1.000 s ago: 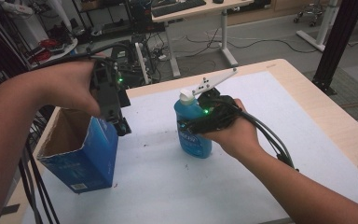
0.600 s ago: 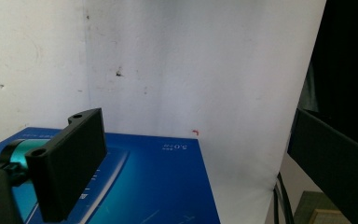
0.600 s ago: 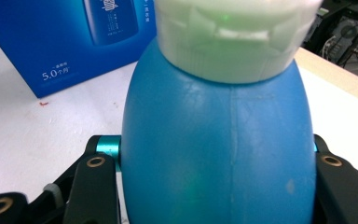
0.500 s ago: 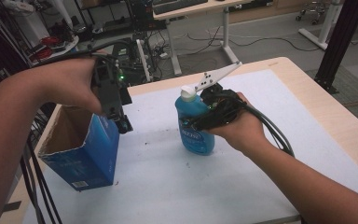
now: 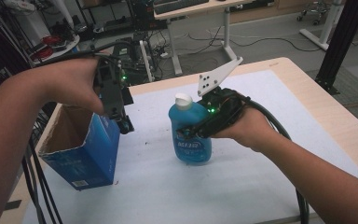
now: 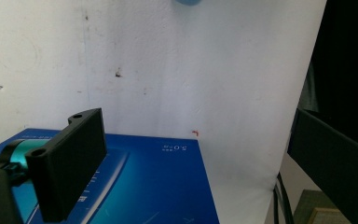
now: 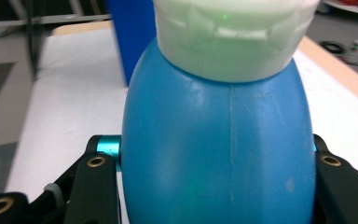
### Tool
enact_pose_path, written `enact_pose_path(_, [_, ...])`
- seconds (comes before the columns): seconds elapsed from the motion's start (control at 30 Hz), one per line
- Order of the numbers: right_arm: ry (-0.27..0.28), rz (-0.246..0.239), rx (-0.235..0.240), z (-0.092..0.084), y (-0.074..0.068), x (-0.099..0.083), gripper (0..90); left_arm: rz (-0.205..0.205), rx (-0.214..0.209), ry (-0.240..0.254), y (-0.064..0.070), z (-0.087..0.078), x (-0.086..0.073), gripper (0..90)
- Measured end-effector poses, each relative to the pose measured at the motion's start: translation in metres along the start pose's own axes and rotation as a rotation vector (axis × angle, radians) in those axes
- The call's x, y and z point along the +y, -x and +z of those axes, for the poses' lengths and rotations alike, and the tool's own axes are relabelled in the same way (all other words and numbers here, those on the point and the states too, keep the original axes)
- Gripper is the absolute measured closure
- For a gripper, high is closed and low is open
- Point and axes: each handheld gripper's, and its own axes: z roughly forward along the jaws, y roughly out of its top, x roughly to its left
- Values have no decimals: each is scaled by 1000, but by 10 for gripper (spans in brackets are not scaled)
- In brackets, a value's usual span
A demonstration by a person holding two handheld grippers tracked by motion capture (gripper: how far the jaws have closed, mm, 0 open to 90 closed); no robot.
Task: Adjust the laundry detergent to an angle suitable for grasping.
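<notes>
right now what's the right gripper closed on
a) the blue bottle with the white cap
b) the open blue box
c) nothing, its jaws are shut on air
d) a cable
a: the right gripper has its jaws clamped on both sides of the blue bottle, just below its white cap, while the blue box stands apart under the left gripper.

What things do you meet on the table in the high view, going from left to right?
Blue box → left gripper → blue bottle → right gripper, shut on the bottle, with the hand behind it.
</notes>
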Motion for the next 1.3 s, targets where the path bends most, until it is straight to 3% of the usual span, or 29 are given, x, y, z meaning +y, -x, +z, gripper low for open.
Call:
enact_pose_path(0.17, [-13, -49, 97, 7, -6, -1, 444, 2, -4, 5, 1, 1, 0, 44])
enact_pose_path(0.47, [-21, -97, 198, 17, -15, 0, 443, -5, -4, 8, 0, 2, -5, 44])
enact_pose_path(0.83, [-27, -127, 259, 26, -23, -4, 442, -4, -11, 7, 0, 5, -7, 44])
enact_pose_path(1.3, [-10, -113, 269, 25, -22, -8, 420, -5, -11, 11, 0, 5, -6, 44])
